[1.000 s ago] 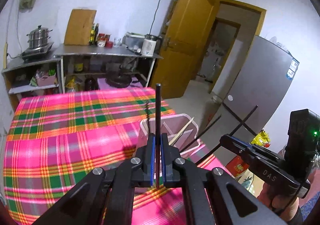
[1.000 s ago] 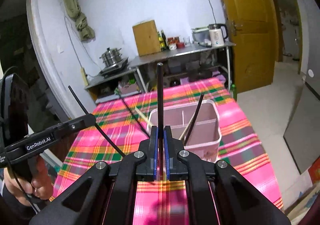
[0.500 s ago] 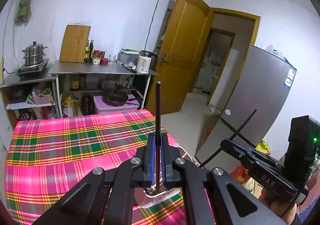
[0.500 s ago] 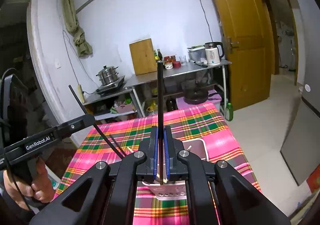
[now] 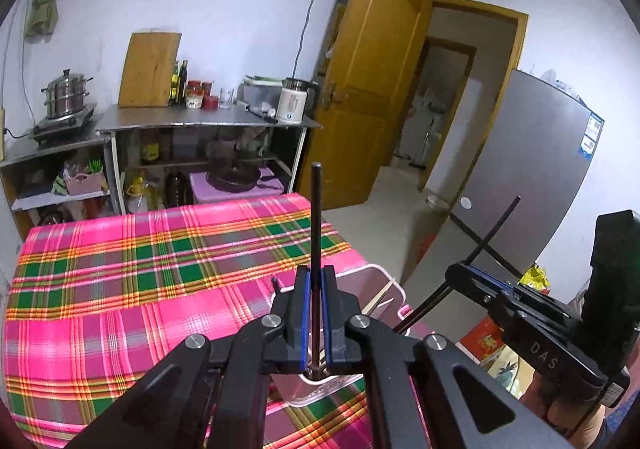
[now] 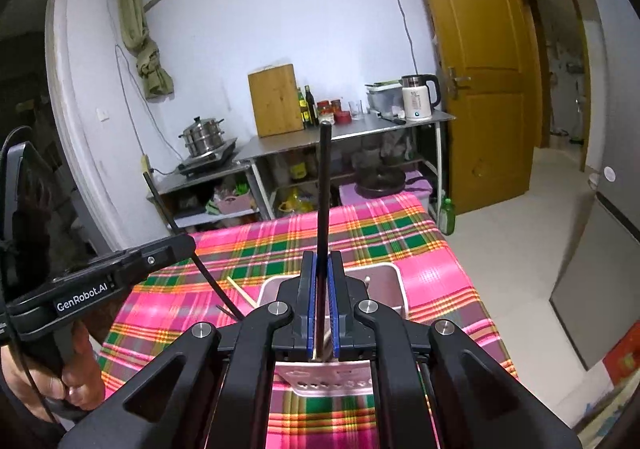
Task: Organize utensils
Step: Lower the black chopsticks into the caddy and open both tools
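My left gripper [image 5: 316, 274] is shut on a black chopstick [image 5: 316, 217] that stands up between its blue pads. Just below and behind it sits the pink utensil basket [image 5: 378, 278] with a wooden chopstick [image 5: 380, 295] leaning inside. My right gripper [image 6: 322, 261] is shut on a second black chopstick [image 6: 324, 185], directly above the same basket [image 6: 386, 273]. In the left wrist view the right gripper [image 5: 476, 283] is at the right, with its chopstick [image 5: 496, 233]. In the right wrist view the left gripper [image 6: 164, 249] is at the left, held by a hand [image 6: 68, 381].
The basket stands near the right edge of a table under a pink and green plaid cloth [image 5: 120, 281]. Behind the table are steel shelves [image 5: 208, 125] with a kettle, jars, a cutting board and a pot. A yellow door [image 5: 372, 89] and a grey fridge [image 5: 532, 169] stand at the right.
Both grippers have shifted over the table, and the basket now sits lower and closer under the fingers in both views. Each gripper has kept its black chopstick.
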`<state>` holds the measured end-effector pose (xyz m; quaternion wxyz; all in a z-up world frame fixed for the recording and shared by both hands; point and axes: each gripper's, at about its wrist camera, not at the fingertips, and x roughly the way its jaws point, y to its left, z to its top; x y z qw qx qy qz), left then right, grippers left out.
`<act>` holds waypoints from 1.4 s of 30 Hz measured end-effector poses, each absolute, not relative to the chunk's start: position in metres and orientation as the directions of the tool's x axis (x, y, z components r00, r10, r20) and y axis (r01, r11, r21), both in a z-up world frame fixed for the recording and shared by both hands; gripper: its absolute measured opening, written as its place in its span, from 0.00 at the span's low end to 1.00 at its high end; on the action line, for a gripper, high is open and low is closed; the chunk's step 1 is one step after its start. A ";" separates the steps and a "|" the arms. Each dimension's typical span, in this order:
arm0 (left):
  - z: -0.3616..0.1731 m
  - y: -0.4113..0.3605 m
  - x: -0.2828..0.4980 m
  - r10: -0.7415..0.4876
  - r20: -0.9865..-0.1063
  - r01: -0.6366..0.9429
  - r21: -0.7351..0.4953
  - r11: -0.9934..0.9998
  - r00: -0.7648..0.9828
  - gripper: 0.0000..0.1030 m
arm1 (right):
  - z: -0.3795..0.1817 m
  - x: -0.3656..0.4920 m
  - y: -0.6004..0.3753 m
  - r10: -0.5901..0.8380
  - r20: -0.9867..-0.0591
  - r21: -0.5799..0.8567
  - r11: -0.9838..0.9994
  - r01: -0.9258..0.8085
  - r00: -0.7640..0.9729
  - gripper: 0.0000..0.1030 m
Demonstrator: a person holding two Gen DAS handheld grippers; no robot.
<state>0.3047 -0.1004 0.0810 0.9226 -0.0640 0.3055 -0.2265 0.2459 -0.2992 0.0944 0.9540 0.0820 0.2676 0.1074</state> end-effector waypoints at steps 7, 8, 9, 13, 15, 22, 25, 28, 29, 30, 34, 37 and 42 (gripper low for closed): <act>0.059 -0.102 0.307 -0.452 -0.573 0.377 -0.253 0.891 0.684 0.05 | 0.072 0.252 -0.295 0.249 -0.537 0.213 0.964 -0.156 0.806 0.06; 0.055 -0.102 0.308 -0.451 -0.581 0.377 -0.253 0.891 0.678 0.05 | 0.068 0.253 -0.295 0.250 -0.544 0.214 0.964 -0.155 0.801 0.06; 0.052 -0.102 0.308 -0.453 -0.585 0.378 -0.254 0.890 0.673 0.05 | 0.065 0.254 -0.294 0.249 -0.550 0.215 0.965 -0.154 0.797 0.06; 0.043 -0.101 0.307 -0.445 -0.600 0.374 -0.250 0.893 0.664 0.05 | 0.053 0.258 -0.294 0.253 -0.583 0.224 0.964 -0.146 0.772 0.06; 0.041 -0.100 0.306 -0.454 -0.599 0.378 -0.257 0.889 0.660 0.05 | 0.051 0.259 -0.295 0.259 -0.590 0.230 0.962 -0.148 0.765 0.06; 0.050 -0.095 0.298 -0.447 -0.579 0.376 -0.247 0.893 0.682 0.09 | 0.060 0.250 -0.299 0.249 -0.565 0.220 0.964 -0.147 0.787 0.12; 0.059 -0.091 0.293 -0.451 -0.554 0.377 -0.249 0.892 0.700 0.09 | 0.067 0.246 -0.300 0.249 -0.550 0.220 0.964 -0.149 0.797 0.13; 0.067 -0.088 0.289 -0.451 -0.531 0.377 -0.248 0.892 0.717 0.09 | 0.071 0.241 -0.301 0.246 -0.540 0.218 0.965 -0.148 0.805 0.13; 0.069 -0.088 0.288 -0.447 -0.526 0.375 -0.243 0.894 0.724 0.09 | 0.071 0.241 -0.301 0.246 -0.539 0.219 0.965 -0.148 0.805 0.13; 0.071 -0.089 0.288 -0.446 -0.524 0.377 -0.240 0.895 0.725 0.09 | 0.072 0.240 -0.301 0.249 -0.537 0.222 0.963 -0.150 0.806 0.13; 0.073 -0.092 0.299 -0.454 -0.528 0.375 -0.256 0.891 0.717 0.08 | 0.073 0.243 -0.300 0.251 -0.531 0.219 0.963 -0.155 0.809 0.12; 0.067 -0.094 0.310 -0.457 -0.546 0.367 -0.272 0.889 0.702 0.05 | 0.068 0.251 -0.301 0.254 -0.551 0.232 0.962 -0.146 0.795 0.07; 0.058 -0.097 0.307 -0.453 -0.558 0.372 -0.260 0.891 0.695 0.05 | 0.060 0.256 -0.302 0.260 -0.569 0.237 0.960 -0.147 0.781 0.06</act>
